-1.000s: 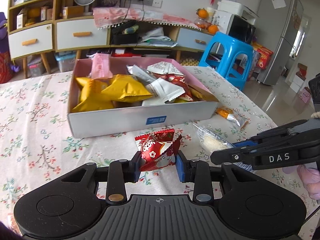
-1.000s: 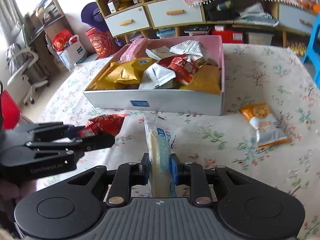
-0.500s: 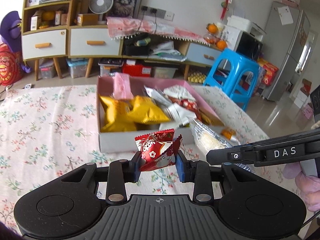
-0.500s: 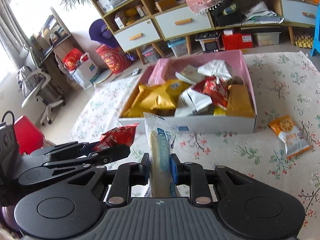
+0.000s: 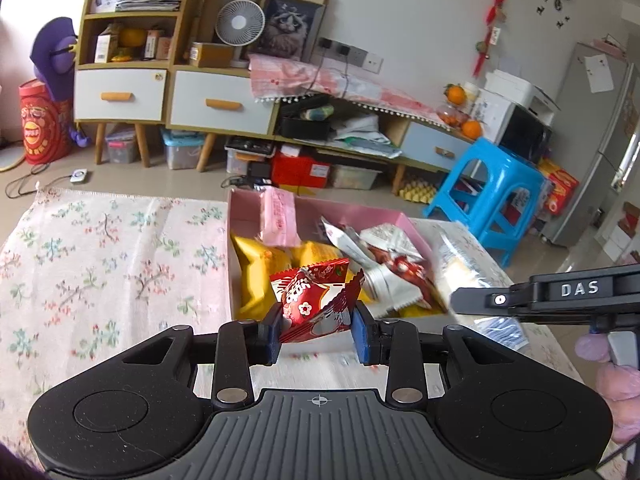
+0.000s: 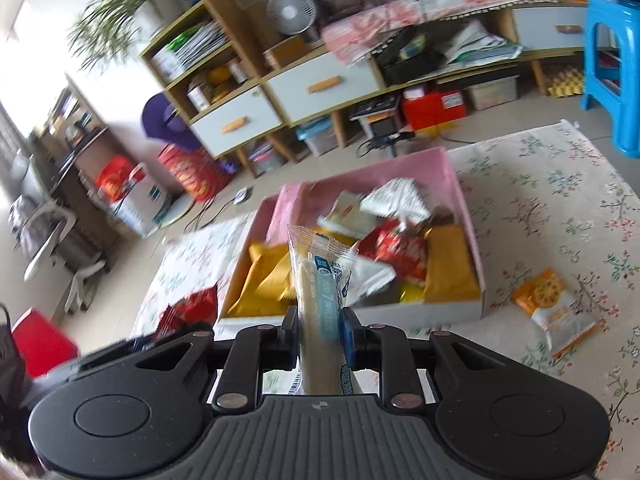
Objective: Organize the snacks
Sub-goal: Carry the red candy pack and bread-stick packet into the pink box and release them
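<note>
My left gripper (image 5: 318,330) is shut on a red foil snack packet (image 5: 314,302), held above the table just in front of the pink box (image 5: 240,216). My right gripper (image 6: 320,334) is shut on a clear wrapped snack bar with blue print (image 6: 320,280), also lifted in front of the box (image 6: 460,184). The box holds several packets, yellow, red, white and pink. In the left wrist view the right gripper (image 5: 460,304) reaches in from the right with the clear bar (image 5: 456,268). The left gripper's red packet (image 6: 188,308) shows at lower left in the right wrist view.
An orange-and-white snack packet (image 6: 554,312) lies on the floral tablecloth (image 5: 100,272) right of the box. Behind the table are drawer cabinets (image 5: 168,100), a blue stool (image 5: 488,184), a fridge (image 5: 600,132) and floor clutter.
Both grippers have risen with their snacks and tilted, so the box interior now lies below and ahead of them. The red packet and clear bar stay gripped.
</note>
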A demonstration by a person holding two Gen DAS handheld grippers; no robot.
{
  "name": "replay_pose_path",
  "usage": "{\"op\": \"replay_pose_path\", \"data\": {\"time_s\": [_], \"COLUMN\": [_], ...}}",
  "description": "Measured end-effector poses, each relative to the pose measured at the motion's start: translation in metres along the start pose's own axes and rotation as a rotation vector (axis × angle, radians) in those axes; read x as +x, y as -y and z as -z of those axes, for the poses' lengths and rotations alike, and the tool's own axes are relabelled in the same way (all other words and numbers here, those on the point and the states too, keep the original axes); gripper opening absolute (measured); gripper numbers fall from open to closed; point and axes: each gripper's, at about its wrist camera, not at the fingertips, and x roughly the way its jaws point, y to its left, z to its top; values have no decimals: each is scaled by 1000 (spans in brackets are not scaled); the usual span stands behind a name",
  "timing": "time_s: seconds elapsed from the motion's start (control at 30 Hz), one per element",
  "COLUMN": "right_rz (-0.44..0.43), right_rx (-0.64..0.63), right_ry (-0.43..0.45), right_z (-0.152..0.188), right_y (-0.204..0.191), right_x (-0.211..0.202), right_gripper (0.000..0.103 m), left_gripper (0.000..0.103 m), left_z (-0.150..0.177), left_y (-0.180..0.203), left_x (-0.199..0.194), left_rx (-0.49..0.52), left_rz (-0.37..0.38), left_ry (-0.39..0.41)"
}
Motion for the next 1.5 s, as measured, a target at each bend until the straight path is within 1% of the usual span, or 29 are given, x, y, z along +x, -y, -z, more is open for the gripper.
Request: {"op": "replay_pose_path", "data": {"time_s": [0.17, 0.27, 0.37, 0.63, 0.77, 0.9, 1.13, 1.2, 1.27, 1.33, 1.5], "right_rz": [23, 25, 21, 13, 33, 52, 115, 123, 136, 152, 151], "right_rx": [77, 144, 192, 214, 187, 189, 153, 154, 158, 149, 128], "right_ry": [48, 66, 82, 160, 183, 187, 179, 187, 196, 210, 216], "right_z": [-13, -19, -25, -36, -41, -40, -35, -35, -36, -35, -36], "right_y": [9, 15, 18, 15, 16, 20, 20, 21, 21, 19, 14], "right_x": [11, 20, 28, 41, 47, 54, 61, 59, 57, 54, 53], "right_gripper": [9, 10, 10, 10, 10, 10, 11, 15, 17, 24, 39], "left_gripper": [32, 32, 32, 32, 32, 32, 32, 35, 36, 38, 59], "left_z": [-6, -10, -11, -13, -12, -12, -9, -9, -9, -9, -9], "left_y": [-2, -4, -1, 8, 7, 5, 8, 9, 11, 14, 18], "left_x": [20, 30, 38, 56, 65, 74, 75, 75, 74, 73, 71], "left_rx": [-10, -31, -17, 52, 50, 50, 66, 81, 95, 102, 109], "left_rz": [-52, -65, -86, -117, -115, -117, -110, -122, -129, -128, -129], "left_ry": [9, 14, 25, 51, 40, 23, 31, 35, 39, 38, 42]}}
